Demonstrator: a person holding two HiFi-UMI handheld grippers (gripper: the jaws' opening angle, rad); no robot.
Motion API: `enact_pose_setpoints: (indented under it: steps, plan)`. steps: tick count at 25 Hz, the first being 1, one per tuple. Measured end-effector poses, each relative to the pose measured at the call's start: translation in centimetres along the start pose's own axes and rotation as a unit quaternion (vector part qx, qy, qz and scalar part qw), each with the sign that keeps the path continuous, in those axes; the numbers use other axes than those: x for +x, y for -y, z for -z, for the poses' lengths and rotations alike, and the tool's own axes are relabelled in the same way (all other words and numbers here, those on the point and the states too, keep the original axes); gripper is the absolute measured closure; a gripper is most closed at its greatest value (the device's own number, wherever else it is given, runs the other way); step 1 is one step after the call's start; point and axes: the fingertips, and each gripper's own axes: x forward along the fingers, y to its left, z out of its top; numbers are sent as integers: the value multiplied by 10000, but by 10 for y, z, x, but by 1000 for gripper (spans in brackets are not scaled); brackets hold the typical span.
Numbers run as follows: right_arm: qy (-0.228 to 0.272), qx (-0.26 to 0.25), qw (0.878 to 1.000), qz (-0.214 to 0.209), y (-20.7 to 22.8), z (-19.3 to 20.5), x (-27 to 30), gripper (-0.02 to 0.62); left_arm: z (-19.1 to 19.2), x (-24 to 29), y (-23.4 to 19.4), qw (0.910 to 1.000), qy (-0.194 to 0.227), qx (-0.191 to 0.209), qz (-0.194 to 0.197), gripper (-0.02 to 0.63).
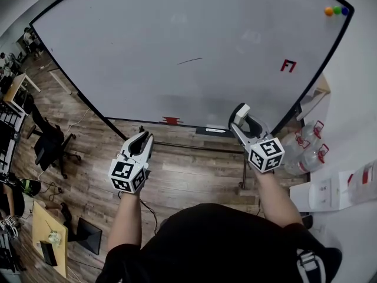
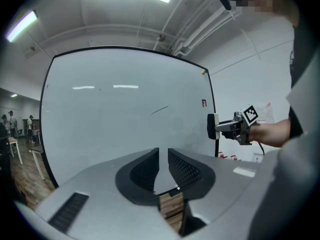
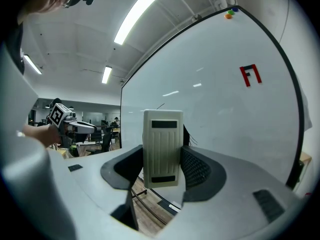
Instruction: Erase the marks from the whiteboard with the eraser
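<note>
right claw (image 3: 162, 158) clamped on eraser (image 3: 162, 134) | left claw (image 2: 163, 160) basically closed, empty | tip: press it flat on whiteboard (image 1: 147, 46), start with red mark (image 1: 288, 65) upper right

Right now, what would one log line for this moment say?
left gripper: shut, empty | right gripper: shut on eraser | whiteboard: red mark and black stroke not yet erased
</note>
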Motion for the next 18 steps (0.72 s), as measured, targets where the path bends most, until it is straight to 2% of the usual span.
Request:
enact_pose_setpoints:
  steps: [11,18]
  plan:
    - [12,-50,9999,93,6,-3,-5,366,-1,4,-1,10000,56,25,29,540]
    - [51,-118,9996,269,3,-12,1,365,-3,10,-18,9998,144,34,160,540]
